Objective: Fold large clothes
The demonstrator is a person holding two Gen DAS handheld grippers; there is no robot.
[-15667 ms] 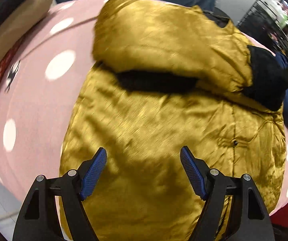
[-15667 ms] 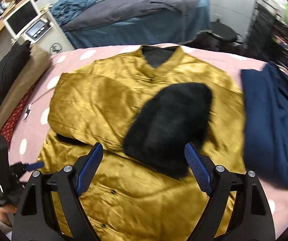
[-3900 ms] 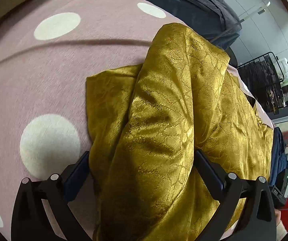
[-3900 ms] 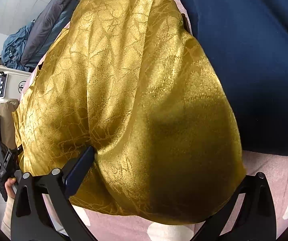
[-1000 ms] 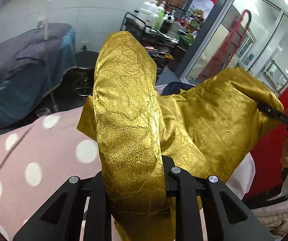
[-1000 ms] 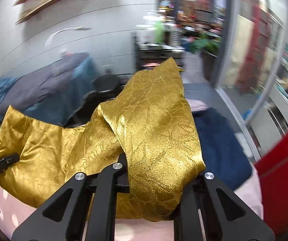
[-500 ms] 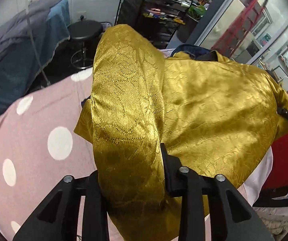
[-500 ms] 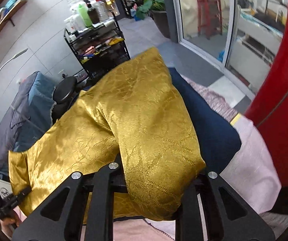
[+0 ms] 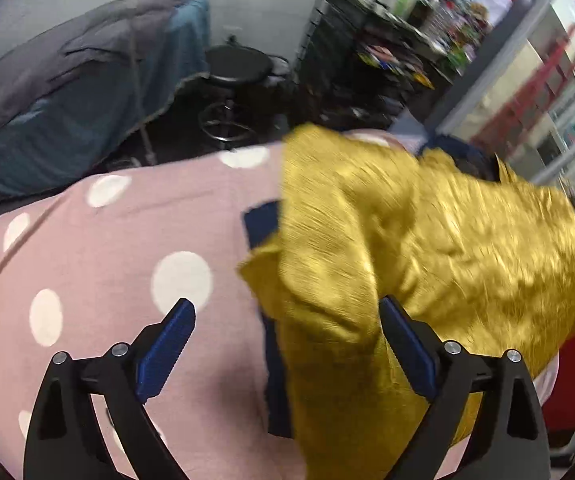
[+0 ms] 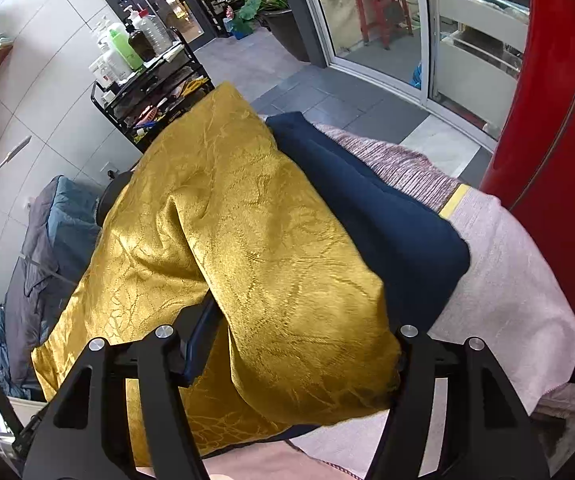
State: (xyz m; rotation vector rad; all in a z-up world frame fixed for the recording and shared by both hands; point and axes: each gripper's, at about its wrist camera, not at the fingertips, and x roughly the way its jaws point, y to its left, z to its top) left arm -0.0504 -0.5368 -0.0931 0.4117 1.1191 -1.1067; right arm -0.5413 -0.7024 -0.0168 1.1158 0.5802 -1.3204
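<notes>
The left gripper (image 9: 287, 344) has its jaws spread wide, nothing pinched between them; the right gripper (image 10: 295, 360) grips cloth bunched between its fingers

Even indoor light, with daylight through the glass doors (image 10: 387, 20). The left view is motion-blurred, streaking the gold garment (image 9: 427, 240); the right is sharp. Fisheye bends and darkens the edges.
</notes>
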